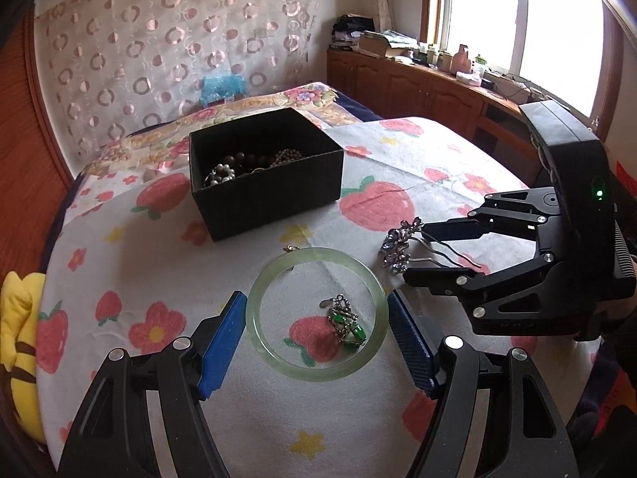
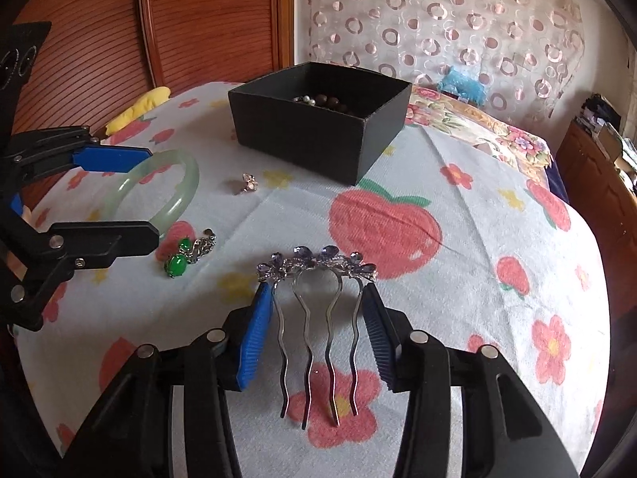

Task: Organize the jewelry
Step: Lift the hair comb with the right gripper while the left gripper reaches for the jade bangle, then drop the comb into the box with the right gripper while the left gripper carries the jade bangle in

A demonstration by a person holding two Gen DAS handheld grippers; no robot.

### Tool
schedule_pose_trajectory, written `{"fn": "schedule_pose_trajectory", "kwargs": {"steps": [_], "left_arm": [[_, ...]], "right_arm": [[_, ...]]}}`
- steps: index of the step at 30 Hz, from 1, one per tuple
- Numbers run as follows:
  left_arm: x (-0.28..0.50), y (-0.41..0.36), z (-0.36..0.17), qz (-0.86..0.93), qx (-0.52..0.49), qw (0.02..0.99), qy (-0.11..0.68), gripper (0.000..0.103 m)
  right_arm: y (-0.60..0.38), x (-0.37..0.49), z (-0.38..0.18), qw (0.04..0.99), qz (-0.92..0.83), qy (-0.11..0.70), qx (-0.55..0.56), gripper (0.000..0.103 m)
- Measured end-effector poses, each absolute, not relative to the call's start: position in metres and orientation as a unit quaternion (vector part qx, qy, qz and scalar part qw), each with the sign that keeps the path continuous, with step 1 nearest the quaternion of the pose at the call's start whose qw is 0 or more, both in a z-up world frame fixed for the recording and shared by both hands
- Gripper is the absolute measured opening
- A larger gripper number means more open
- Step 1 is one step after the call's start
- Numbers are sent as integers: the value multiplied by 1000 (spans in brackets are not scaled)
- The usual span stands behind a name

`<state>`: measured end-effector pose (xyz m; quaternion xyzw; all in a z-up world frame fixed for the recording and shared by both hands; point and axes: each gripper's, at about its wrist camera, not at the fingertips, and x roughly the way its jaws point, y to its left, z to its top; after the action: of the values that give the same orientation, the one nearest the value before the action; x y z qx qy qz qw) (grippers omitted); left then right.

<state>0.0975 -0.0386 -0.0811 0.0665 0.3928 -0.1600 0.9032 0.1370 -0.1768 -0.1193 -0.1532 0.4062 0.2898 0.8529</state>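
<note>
A bed covered in a white cloth printed with strawberries and flowers carries loose jewelry and an open black box (image 1: 266,171). Two hand-held grippers work over it, each gathering one piece.

On the left, the left hand-held gripper (image 1: 316,332) straddles a pale green jade bangle (image 1: 316,374). Its blue pads (image 1: 221,342) sit at the bangle's outer edge on either side, touching or very nearly so; whether they press on it cannot be told. Inside the ring of the bangle lies a small silver chain piece with green stones (image 1: 344,322), which is not being gripped.

Just beyond the bangle, toward the box, lies one tiny gold-coloured trinket (image 2: 246,183), perhaps an earring.

On the right, the right hand-held gripper (image 2: 318,330) brackets a silver hair comb (image 2: 318,342) with four wavy prongs and a purple jewelled top. The pads stand close along the outer prongs, the left one about touching; a firm pinch cannot be confirmed.

The step in hand appears to be picking up both pieces. Next, each gripper likely needs to secure its piece, lift it clear, and carry it to the box, with the left taking care not to drag the green-stone piece along.

Counted: one box, already holding several beaded strands; one bangle; one green-stone chain piece; one small trinket; one hair comb; two grippers.
</note>
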Motion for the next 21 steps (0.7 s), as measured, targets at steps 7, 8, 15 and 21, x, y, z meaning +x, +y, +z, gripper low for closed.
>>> {"fn": "schedule_pose_trajectory", "kwargs": {"steps": [7,8,15,21], "left_arm": [[99,-34,-80,-156,65,905,391,69],[99,-33,-79,-155,65,905,391,69],[104,-29,-74,-149,66,908,385,69],[117,-23,-62,-143,67,914,374,69]], "right_arm": [[-179,134,-111,859,295,394,-142,49],[-179,133,-109,860,296,392,-142,49],[-178,134,-96,864,300,379,-138,49],[-175,149,-75,870,305,361,-138,49]]}}
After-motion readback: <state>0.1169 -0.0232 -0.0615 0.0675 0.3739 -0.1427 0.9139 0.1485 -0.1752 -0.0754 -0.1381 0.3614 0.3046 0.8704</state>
